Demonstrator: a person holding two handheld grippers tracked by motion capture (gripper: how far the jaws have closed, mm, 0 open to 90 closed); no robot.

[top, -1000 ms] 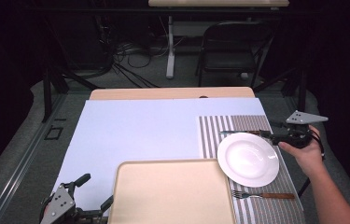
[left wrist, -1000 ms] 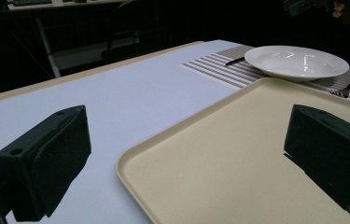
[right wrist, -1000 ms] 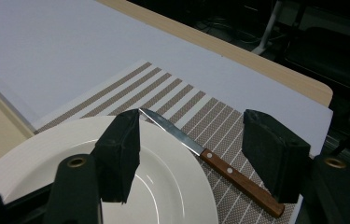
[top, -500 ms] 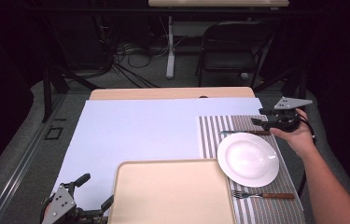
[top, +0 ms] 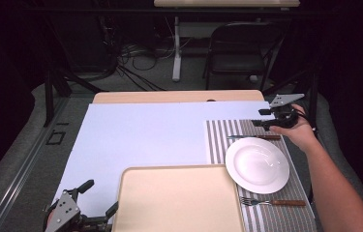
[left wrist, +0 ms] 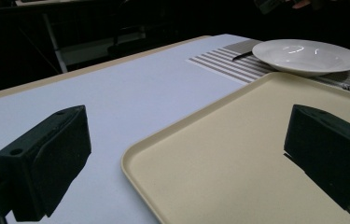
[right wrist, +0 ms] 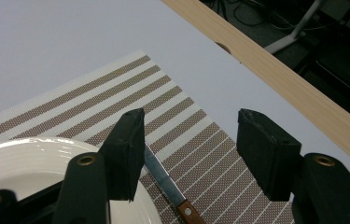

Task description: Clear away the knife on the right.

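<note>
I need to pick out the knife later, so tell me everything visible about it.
The knife is a table knife with a silvery metal blade and a brown, riveted handle that looks wooden. It lies flat on the striped placemat, just beyond the white plate. The right gripper hovers above it with jaws open, not touching it.

a wooden table (top: pixel 179 96) carries a pale blue sheet (top: pixel 145 135). on the sheet, a striped mat (top: pixel 218 140) lies at its right edge and a beige tray (top: pixel 179 203) at its near edge, touching the mat.
</note>
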